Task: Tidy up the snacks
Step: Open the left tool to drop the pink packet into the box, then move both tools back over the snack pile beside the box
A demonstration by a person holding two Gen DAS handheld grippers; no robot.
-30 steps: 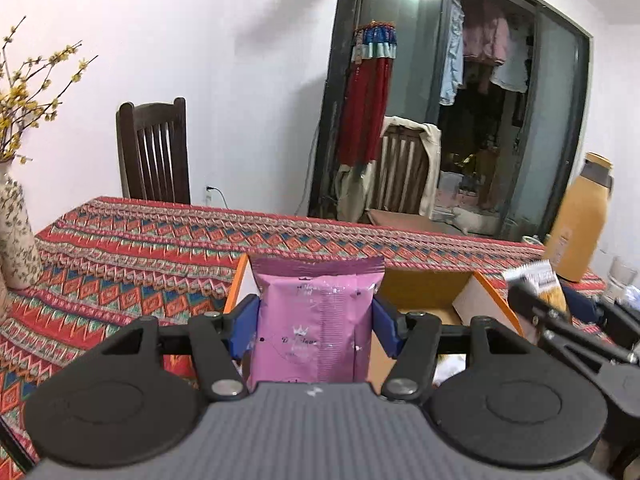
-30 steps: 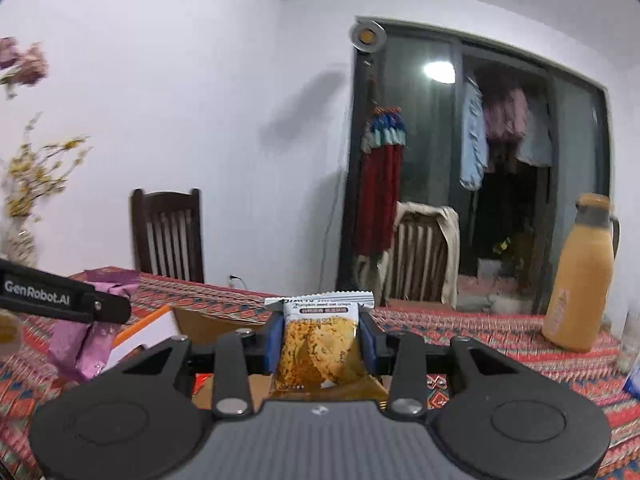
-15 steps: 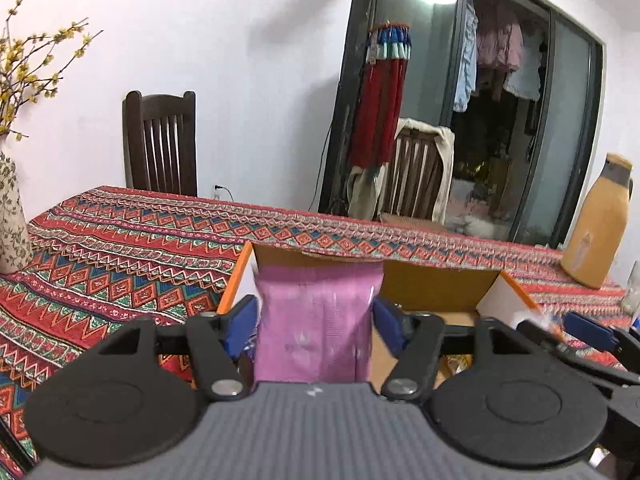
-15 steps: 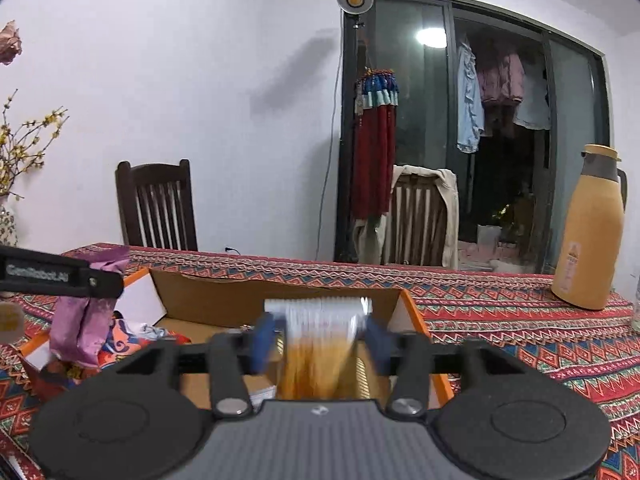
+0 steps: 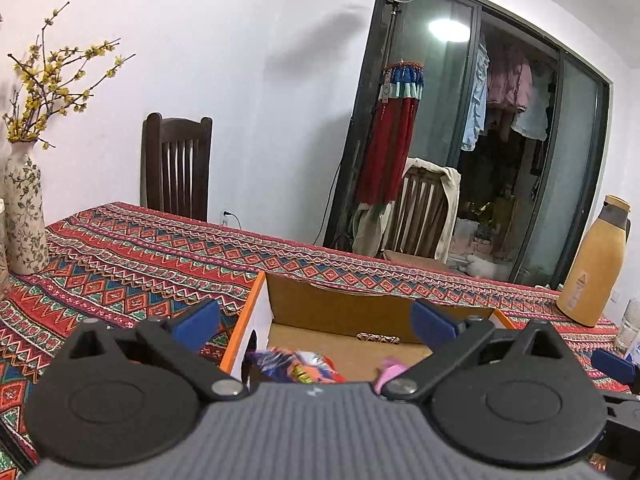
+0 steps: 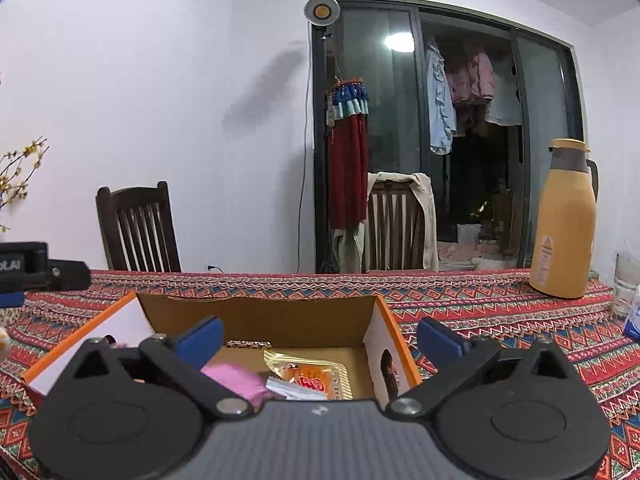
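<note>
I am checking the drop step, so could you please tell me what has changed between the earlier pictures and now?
Both packets were let go. The left gripper released the pink packet and the right gripper released the orange biscuit packet; both now lie inside the cardboard box. Both sets of jaws are opening, with nothing between them. The box, thermos and vase stayed put.

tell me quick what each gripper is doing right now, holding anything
left gripper: jaws opening wide, nothing between them, above the cardboard box.
right gripper: jaws opening wide, nothing held, above the same box.
</note>
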